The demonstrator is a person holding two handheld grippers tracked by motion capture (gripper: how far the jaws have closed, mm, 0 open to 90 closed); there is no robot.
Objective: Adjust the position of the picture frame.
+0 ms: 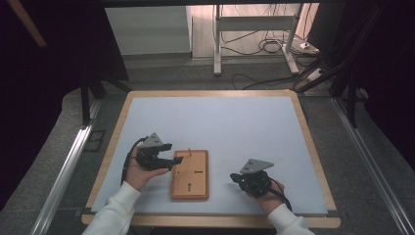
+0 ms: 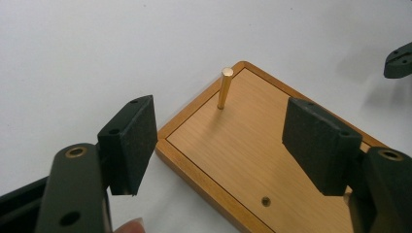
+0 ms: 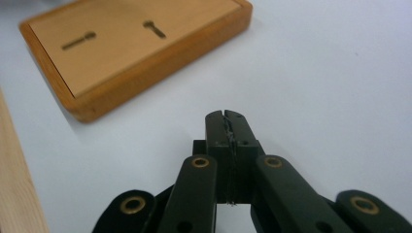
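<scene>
- Black jaws of our left gripper (image 2: 221, 145) stand wide, with nothing between them, over the flat brown wooden board (image 2: 262, 145).
- Our right gripper (image 3: 227, 121) is pinched tight and holds nothing, beside the board.
- One thin gold metal peg (image 2: 225, 87) stands upright near the board's corner.
- We think the next move is closing gently on that peg.

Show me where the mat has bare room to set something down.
The pale blue mat lies bare beyond the orange wooden board, and between the board and the right claw. It is crowded at the board's left edge, where the open left claw sits by the brass peg.
</scene>
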